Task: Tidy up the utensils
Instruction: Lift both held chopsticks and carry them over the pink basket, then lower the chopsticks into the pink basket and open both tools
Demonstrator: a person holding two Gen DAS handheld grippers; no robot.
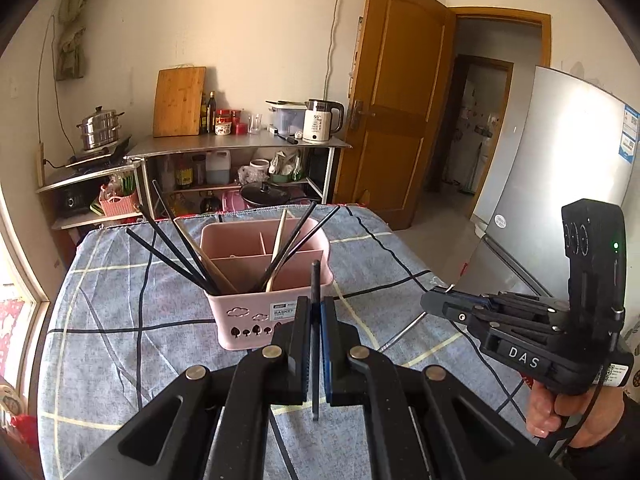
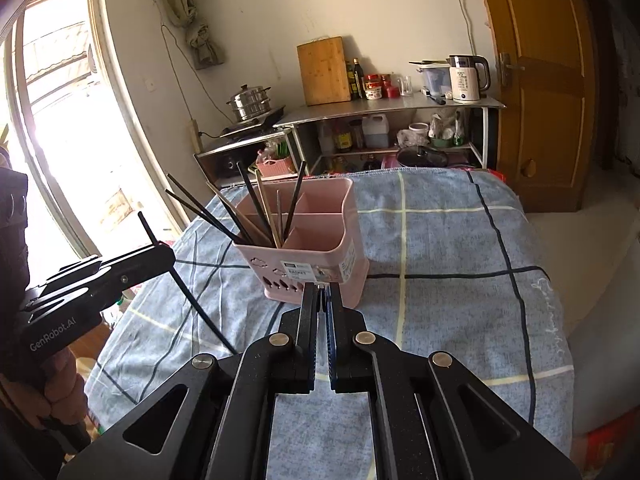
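Black chopstick [image 1: 315, 344] pinched in left claw [image 1: 316, 312] near pink basket [image 1: 256, 320]; right claw [image 2: 323, 300] closed, empty.

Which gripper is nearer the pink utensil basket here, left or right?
Right, narrowly. The right gripper, shut and empty, sits right at the pink utensil basket, near its labelled wall. The left gripper, clamping a black chopstick, is slightly back from it.

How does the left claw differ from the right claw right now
The left claw is clamped on a black chopstick, while the right claw is shut with nothing in it. The left claw sits left of the pink basket, the right claw directly before it. Both hang above the checked cloth.
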